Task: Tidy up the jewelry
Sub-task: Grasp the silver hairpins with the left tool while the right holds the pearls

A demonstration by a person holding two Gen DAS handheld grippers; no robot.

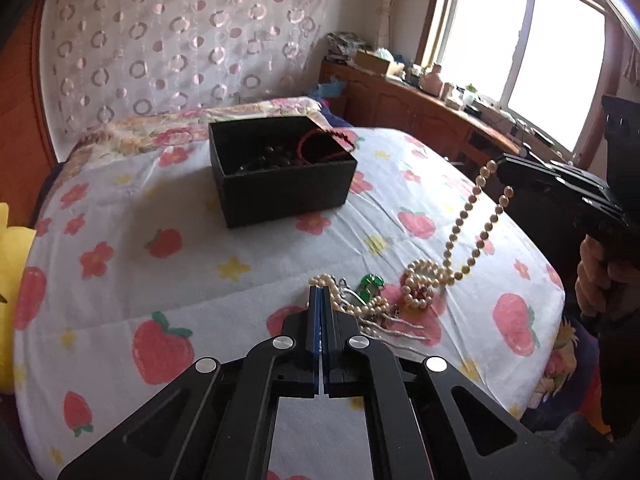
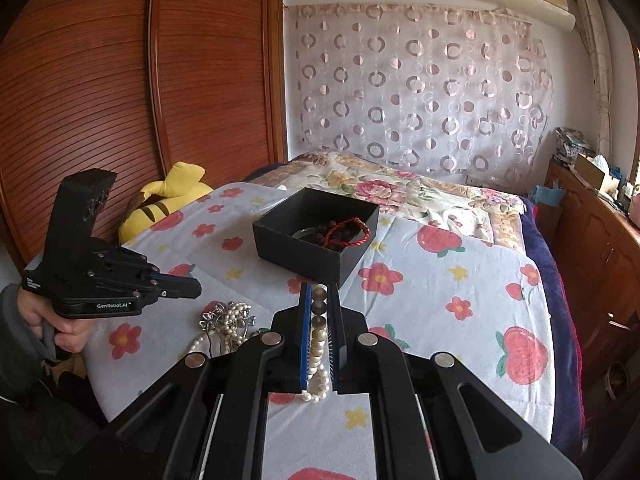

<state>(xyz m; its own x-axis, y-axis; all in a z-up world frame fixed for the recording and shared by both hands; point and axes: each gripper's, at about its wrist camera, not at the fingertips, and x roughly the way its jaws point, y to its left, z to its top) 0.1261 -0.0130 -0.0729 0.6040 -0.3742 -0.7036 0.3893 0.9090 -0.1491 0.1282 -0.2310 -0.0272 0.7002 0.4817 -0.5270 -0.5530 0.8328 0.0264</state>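
Over my left gripper [image 1: 320,292], one black box [image 1: 280,168] sits open on the strawberry-print sheet [image 1: 160,216], holding dark beads and a red cord bracelet [image 1: 320,144]. My left jaws are pressed together with nothing visible between them, just above the jewelry heap [image 1: 384,300], where a green piece [image 1: 370,282] lies. A pearl necklace [image 1: 468,236] rises from the heap toward my right gripper [image 1: 504,168].

Over my right gripper [image 2: 320,304], the jaws stand narrow, clamped on that pearl strand [image 2: 319,344]. The one box [image 2: 316,236] lies just beyond. My left tool reads "GenRobot.AI" [image 2: 116,305].
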